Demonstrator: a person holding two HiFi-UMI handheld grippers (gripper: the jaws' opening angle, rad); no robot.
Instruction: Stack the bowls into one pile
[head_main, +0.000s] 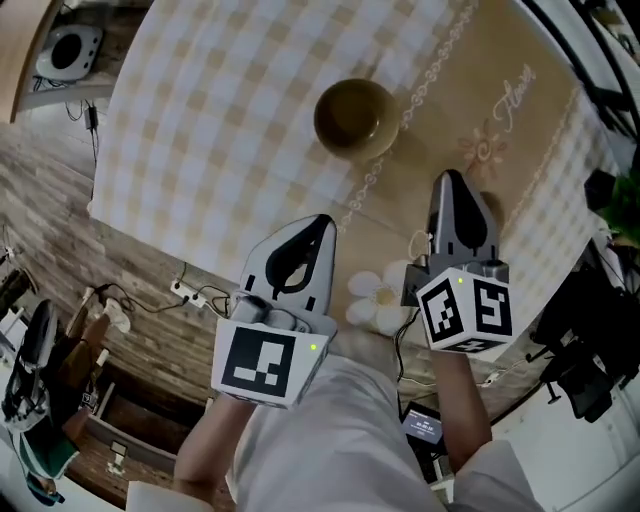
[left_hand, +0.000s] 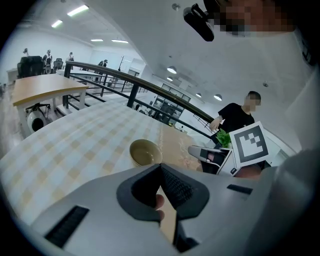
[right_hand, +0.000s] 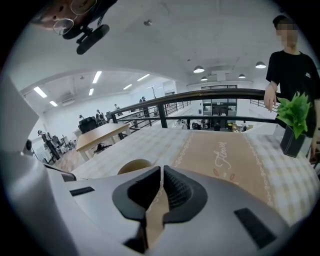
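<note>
An olive-brown bowl (head_main: 355, 117), or a nested pile of them, stands alone on the checked tablecloth (head_main: 220, 120); I cannot tell how many bowls are in it. It also shows in the left gripper view as the bowl (left_hand: 145, 152) and in the right gripper view as the bowl (right_hand: 134, 165), just beyond the jaws. My left gripper (head_main: 323, 222) is held near the table's front edge, below and left of the bowl, its jaws closed together on nothing. My right gripper (head_main: 450, 180) hovers to the bowl's lower right over the beige runner (head_main: 470, 110), also shut and empty.
A white flower-shaped object (head_main: 378, 300) lies at the table's near edge between the grippers. A potted green plant (right_hand: 294, 117) stands at the table's right side, with a person (right_hand: 292, 65) beside it. A railing (right_hand: 210, 95) runs behind the table. Cables lie on the floor (head_main: 60, 230).
</note>
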